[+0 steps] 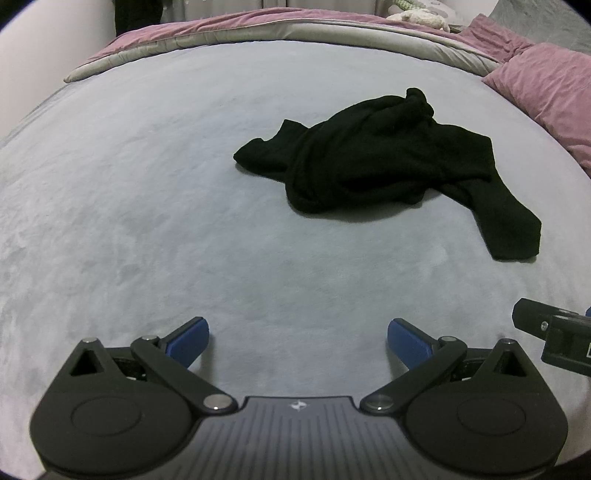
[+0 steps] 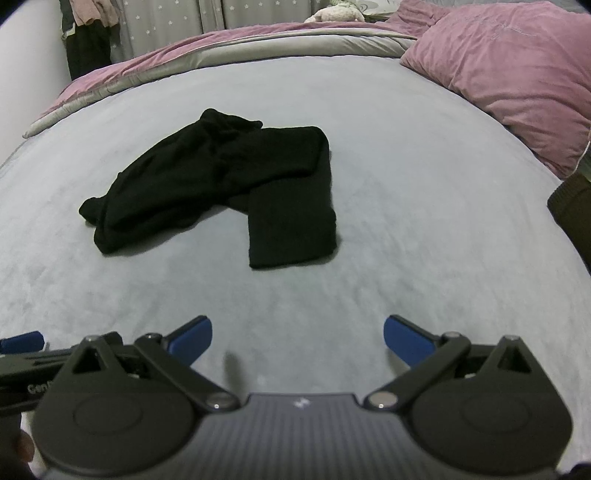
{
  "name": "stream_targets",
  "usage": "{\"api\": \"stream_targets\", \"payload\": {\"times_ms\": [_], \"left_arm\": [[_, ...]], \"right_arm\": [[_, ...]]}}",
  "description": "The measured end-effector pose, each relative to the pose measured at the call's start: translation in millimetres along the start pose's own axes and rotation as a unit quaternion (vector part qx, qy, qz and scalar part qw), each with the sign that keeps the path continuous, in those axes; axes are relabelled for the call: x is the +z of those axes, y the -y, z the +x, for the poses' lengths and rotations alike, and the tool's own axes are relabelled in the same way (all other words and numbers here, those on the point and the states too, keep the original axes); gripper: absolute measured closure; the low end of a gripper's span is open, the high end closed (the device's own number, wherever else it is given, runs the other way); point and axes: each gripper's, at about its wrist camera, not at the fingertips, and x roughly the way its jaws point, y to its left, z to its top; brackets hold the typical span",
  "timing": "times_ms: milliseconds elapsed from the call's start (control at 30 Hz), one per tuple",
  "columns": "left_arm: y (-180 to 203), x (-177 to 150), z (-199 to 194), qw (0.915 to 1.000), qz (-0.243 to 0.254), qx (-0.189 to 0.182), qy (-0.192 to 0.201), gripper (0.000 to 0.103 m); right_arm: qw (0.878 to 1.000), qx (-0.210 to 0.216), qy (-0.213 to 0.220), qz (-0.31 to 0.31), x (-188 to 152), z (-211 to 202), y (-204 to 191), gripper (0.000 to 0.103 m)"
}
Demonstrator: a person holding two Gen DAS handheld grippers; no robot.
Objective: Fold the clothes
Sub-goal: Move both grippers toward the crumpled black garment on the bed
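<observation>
A black garment point(image 1: 384, 162) lies crumpled on the grey bed cover point(image 1: 147, 206), ahead and to the right in the left wrist view; one long part point(image 1: 506, 225) trails toward the near right. In the right wrist view the same black garment point(image 2: 221, 181) sits ahead and left of centre, with a flat folded-over part point(image 2: 291, 225) nearest. My left gripper point(image 1: 298, 341) is open over bare cover, well short of the garment. My right gripper point(image 2: 297, 338) is open too, with nothing between its blue pads point(image 2: 192, 338).
A pink pillow point(image 2: 509, 70) lies at the far right and a pink-and-grey duvet point(image 2: 207, 51) is bunched along the far edge. Soft toys point(image 2: 336, 13) sit behind it. Clothes point(image 2: 92, 33) hang at the back left. A dark object point(image 2: 572, 210) pokes in at the right.
</observation>
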Motion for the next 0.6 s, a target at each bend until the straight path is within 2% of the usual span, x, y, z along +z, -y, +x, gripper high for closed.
{"api": "stream_targets", "payload": {"times_ms": [267,600], "left_arm": [[1.7,3.5,6.4,0.9997,-0.005,0.011,-0.023,0.0],[2.7,5.3,6.6,0.9995,-0.002,0.023,-0.023,0.0]], "right_arm": [[1.0,0.001,-0.004,0.0,1.0,3.6,2.5,0.0],[1.0,-0.009,-0.014,-0.001,-0.7,6.6,-0.9,0.0]]}}
